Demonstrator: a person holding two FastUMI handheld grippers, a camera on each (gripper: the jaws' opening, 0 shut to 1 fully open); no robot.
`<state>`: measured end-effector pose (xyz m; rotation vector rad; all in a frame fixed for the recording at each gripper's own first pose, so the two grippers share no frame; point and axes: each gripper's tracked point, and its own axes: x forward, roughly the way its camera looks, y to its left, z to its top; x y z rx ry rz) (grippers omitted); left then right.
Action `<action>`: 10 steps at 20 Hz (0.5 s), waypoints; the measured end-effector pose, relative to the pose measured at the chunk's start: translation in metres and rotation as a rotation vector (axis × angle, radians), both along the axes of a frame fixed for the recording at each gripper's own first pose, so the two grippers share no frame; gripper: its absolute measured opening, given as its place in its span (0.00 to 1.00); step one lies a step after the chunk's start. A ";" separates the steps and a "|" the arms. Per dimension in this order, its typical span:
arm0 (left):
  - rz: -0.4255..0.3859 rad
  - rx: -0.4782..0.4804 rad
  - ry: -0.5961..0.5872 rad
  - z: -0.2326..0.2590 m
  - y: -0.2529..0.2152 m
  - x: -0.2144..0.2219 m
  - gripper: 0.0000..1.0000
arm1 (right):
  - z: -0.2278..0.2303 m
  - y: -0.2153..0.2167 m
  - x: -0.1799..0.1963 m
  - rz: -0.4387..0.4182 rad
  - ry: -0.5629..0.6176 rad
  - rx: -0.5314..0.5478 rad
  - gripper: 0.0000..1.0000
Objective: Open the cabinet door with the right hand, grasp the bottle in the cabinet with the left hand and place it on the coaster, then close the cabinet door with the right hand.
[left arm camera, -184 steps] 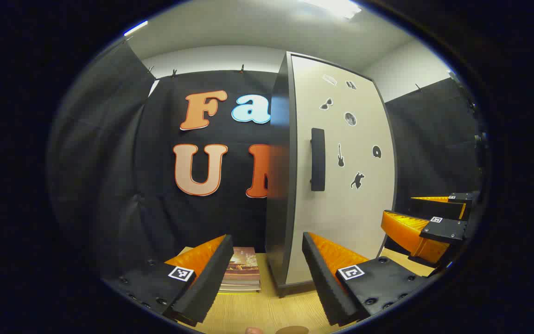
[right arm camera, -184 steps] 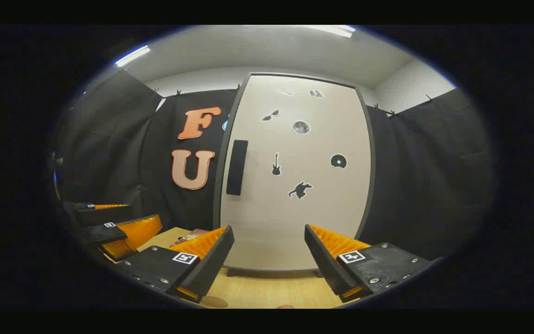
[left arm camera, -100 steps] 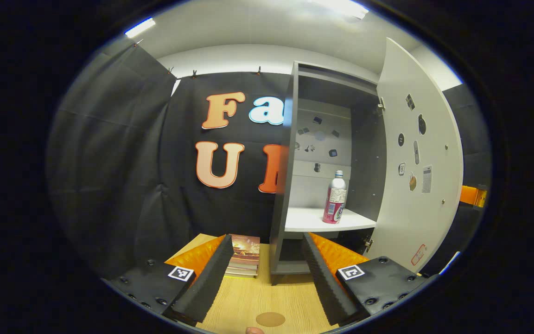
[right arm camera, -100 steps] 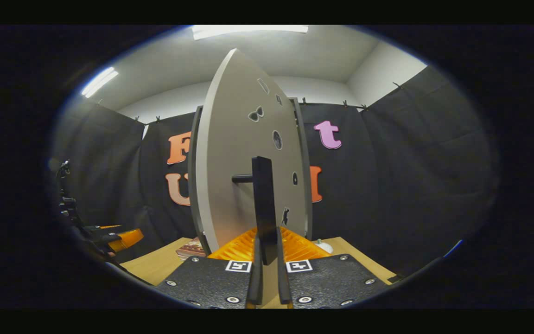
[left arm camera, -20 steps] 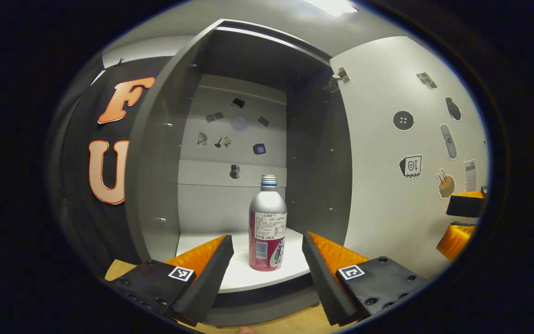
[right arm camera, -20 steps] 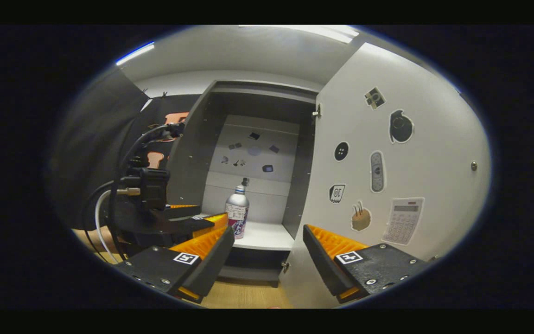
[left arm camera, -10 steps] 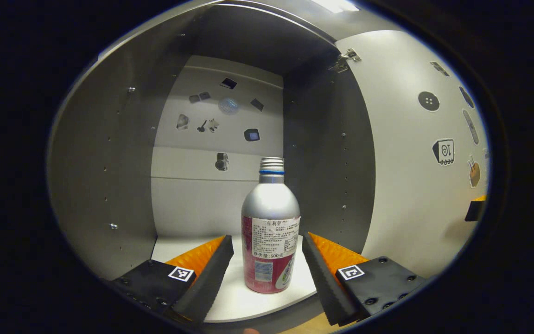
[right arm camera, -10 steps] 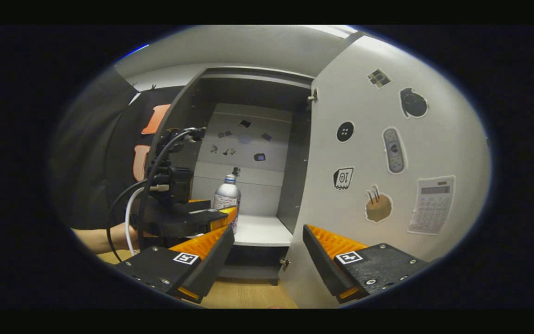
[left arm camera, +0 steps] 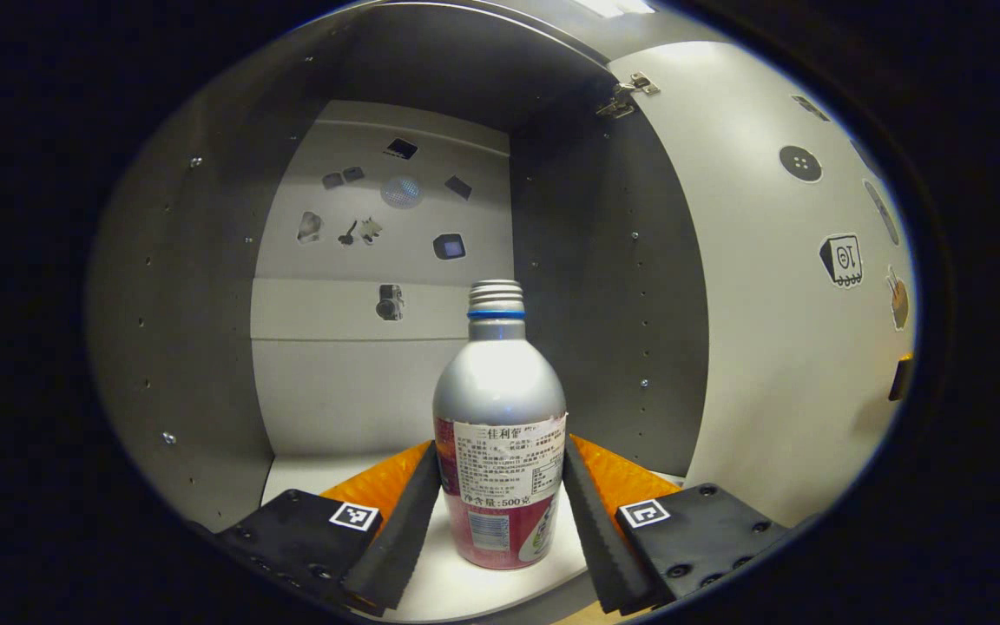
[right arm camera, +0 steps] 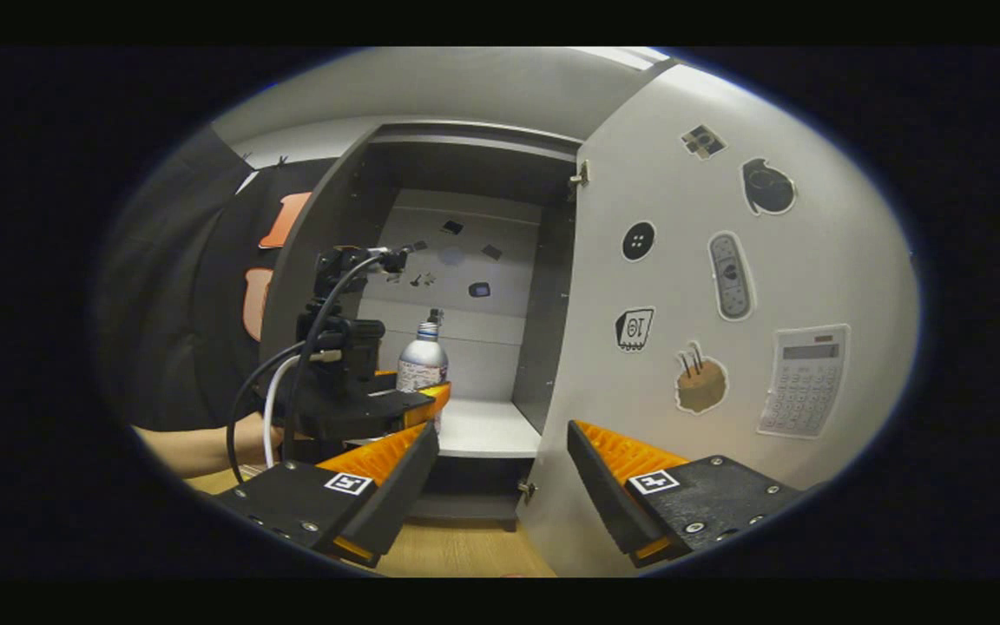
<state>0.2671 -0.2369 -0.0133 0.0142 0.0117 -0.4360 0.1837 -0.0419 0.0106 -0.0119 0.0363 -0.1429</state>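
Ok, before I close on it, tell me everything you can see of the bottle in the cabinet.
The bottle looks like silvery metal, with a ribbed screw cap, a blue ring under it, rounded shoulders, a white printed label and a pink-red lower body. It stands upright on the cabinet's white shelf, toward the right side wall. The left gripper has a finger on each side, right at the label; whether they press is unclear. In the right gripper view it shows past that gripper.
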 end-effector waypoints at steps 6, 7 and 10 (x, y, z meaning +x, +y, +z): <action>0.048 0.017 -0.065 0.015 0.015 -0.030 0.83 | 0.004 -0.002 -0.013 0.039 -0.015 0.010 0.92; 0.052 0.021 -0.075 0.018 0.016 -0.040 0.82 | 0.004 -0.001 -0.016 0.051 -0.017 0.007 0.92; 0.088 0.031 -0.103 0.025 0.026 -0.078 0.82 | 0.005 0.009 -0.038 0.092 -0.024 0.003 0.92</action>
